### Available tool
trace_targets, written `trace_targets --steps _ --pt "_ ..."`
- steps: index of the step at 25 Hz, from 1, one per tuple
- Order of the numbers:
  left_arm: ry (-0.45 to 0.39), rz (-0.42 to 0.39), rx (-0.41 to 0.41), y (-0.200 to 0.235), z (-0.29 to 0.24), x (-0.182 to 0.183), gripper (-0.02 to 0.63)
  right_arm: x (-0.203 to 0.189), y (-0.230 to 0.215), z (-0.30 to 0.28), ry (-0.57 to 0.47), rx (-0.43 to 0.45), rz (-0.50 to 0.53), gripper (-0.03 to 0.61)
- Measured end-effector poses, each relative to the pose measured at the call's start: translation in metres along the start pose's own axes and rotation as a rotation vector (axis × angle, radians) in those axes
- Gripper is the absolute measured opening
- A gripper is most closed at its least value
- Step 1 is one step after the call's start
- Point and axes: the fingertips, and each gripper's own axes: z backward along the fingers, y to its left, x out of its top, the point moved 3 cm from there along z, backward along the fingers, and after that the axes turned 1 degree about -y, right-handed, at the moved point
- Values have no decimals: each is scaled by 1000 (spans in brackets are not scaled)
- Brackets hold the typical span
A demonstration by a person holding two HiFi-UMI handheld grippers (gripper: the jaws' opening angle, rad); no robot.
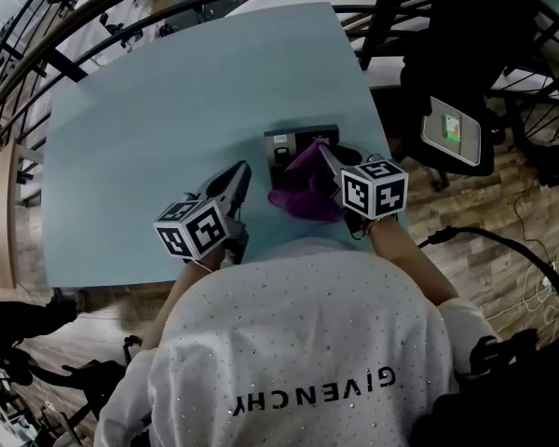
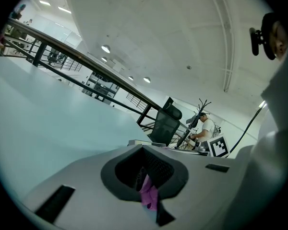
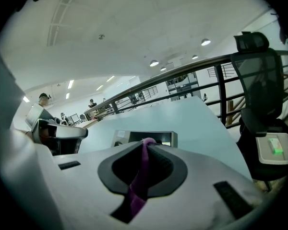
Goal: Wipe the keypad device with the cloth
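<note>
Right hand-held gripper (image 1: 329, 154) is clamped on the purple cloth (image 1: 303, 194) beside the keypad device (image 1: 292, 142). Left hand-held gripper (image 2: 144, 172) is closed, pinching a cloth scrap.

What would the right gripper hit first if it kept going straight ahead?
Probably the grey boxy keypad device, lying just beyond the purple cloth pinched in the right gripper, though depth is hard to judge.

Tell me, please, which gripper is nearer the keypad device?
Right. The right gripper, holding the purple cloth, is at the keypad device's near edge; the left gripper sits to its left.
</note>
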Motion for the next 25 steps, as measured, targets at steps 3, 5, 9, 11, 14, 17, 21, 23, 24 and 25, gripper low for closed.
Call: trace_targets --steps 3,5,9,11,14,17,21,23,24,25 --pt "7 -1 -7 -1 -2 -2 0 0 -7 4 -9 -18 -13 19" --pt "10 -3 -5 0 -2 -3 0 1 -13 7 -17 -33 -25 19" --pt "12 -2 -4 1 -3 -2 0 2 -24 11 -26 -65 -42 19" --pt "14 -1 -5 2 -3 -2 0 2 -28 13 -30 -79 -50 18" --pt "16 3 -5 4 -1 -1 0 3 -30 14 -31 -96 -59 18" --pt "21 6 -3 5 1 -1 0 2 -34 17 -31 -123 -80 18" --pt "30 13 -7 2 5 -2 0 1 -33 26 -34 -150 -102 20" --pt "36 17 -6 2 6 -2 0 6 -19 27 -60 -95 -96 20" --pt "41 20 -5 3 6 -3 0 8 -10 27 -76 -54 -93 18" --pt "45 24 -5 4 7 -5 0 10 0 26 -87 -16 -90 20"
